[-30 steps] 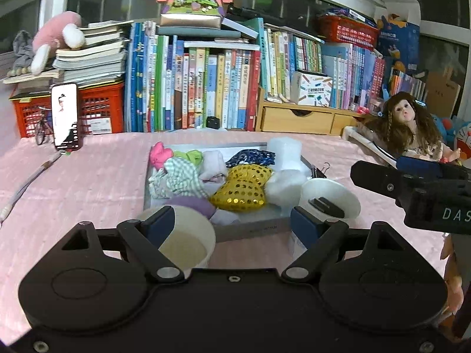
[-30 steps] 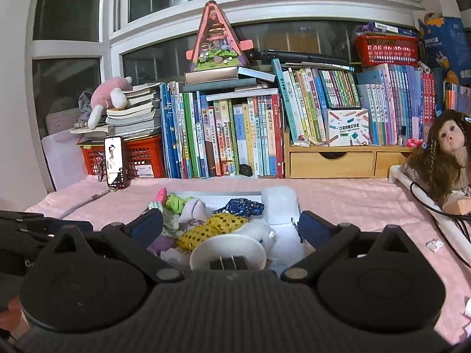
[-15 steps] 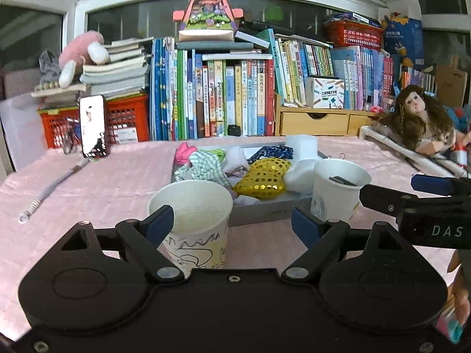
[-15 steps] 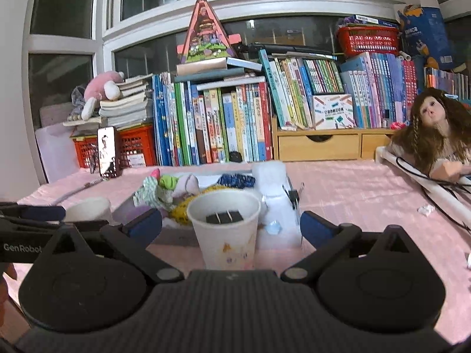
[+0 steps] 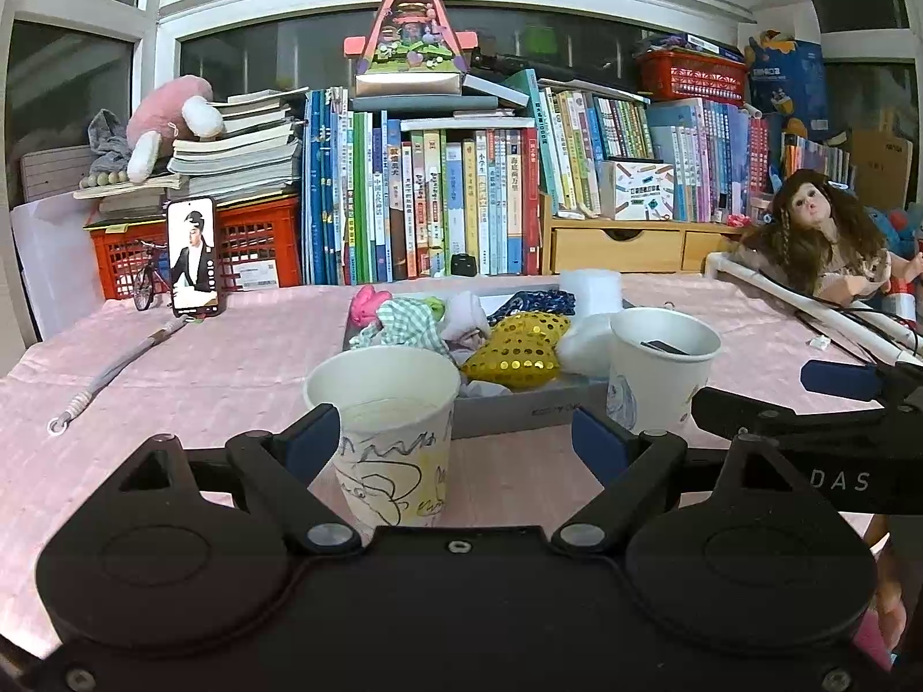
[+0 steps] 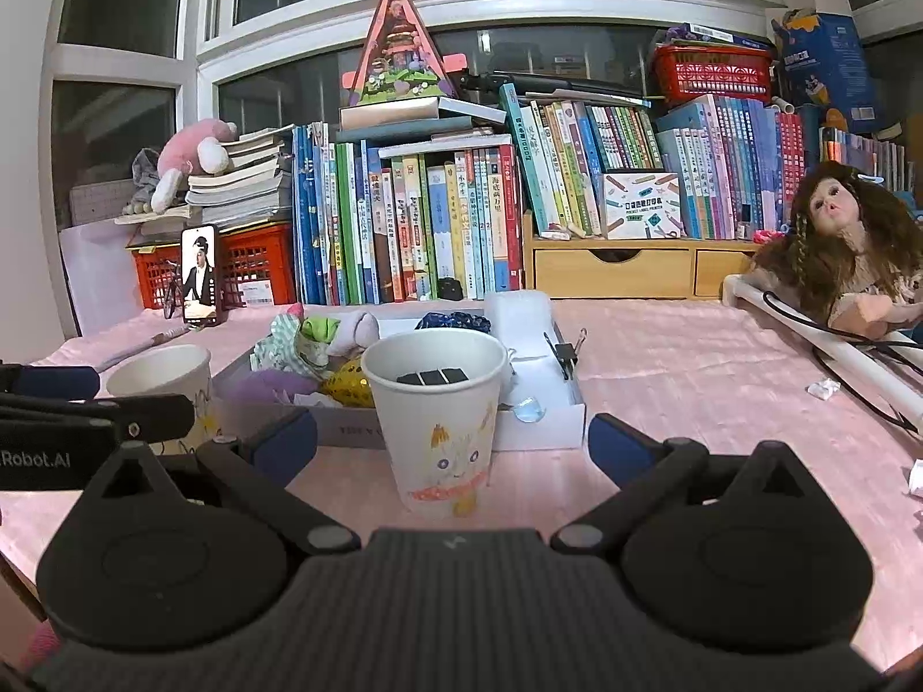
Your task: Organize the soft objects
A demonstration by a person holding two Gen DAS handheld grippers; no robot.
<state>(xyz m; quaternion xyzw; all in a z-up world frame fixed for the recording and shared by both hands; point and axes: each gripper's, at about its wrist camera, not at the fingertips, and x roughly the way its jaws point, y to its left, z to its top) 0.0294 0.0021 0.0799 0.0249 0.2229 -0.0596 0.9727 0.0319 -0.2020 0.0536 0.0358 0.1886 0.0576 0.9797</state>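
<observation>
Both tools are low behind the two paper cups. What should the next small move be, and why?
Probably raise the left tool over its paper cup toward the tray: both tools are open and empty, and the soft items, like the gold sequin pouch, lie there unsorted.

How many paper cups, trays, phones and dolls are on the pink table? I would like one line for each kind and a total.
Paper cups: 2 (scribbled cup, cat-drawing cup)
Tray: 1
Phone: 1
Doll: 1
Total: 5

Paper cup [image 6: 441,421] stands between spread hand-held gripper [image 6: 453,444] fingers.
</observation>
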